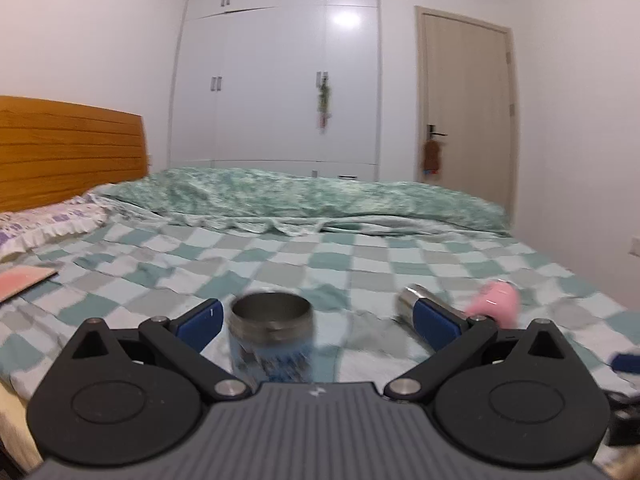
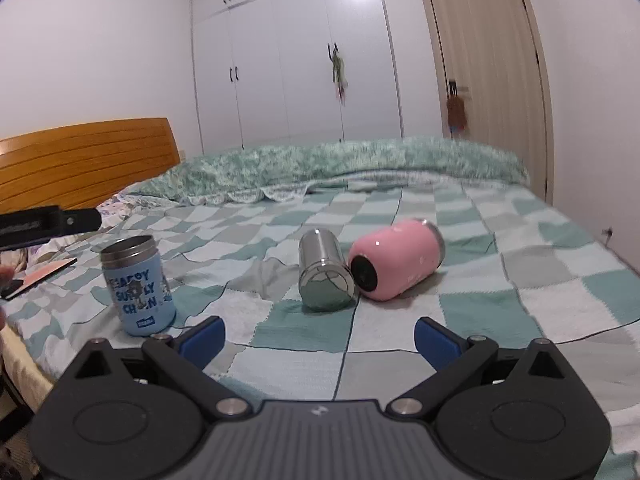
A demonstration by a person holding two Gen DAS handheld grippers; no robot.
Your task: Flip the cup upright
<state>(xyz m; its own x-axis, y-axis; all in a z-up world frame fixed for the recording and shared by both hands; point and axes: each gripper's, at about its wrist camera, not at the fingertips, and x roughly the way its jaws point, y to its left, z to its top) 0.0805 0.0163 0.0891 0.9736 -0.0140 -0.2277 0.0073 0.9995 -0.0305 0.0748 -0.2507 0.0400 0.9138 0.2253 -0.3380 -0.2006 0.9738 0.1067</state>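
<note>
Checkered bedspread (image 2: pixel 400 320); upright blue cup (image 2: pixel 138 286) print partly readable "SUPPLY"; both hand-held grippers released, left (image 1: pixel 318 322), right (image 2: pixel 318 338).

The bed (image 2: pixel 500 280), covered by a green, grey and white checked sheet, carries an upright blue printed steel cup (image 2: pixel 138 286), a bare steel cup (image 2: pixel 325 276) lying on its side, and a pink cup (image 2: pixel 396 264) on its side, touching the steel one. A rumpled green patterned quilt (image 2: pixel 340 164) lies along the far edge.

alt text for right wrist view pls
Open right gripper hovers over a checkered bedspread, facing a steel cup and pink cup lying on their sides. A blue cup stands upright at left.
</note>
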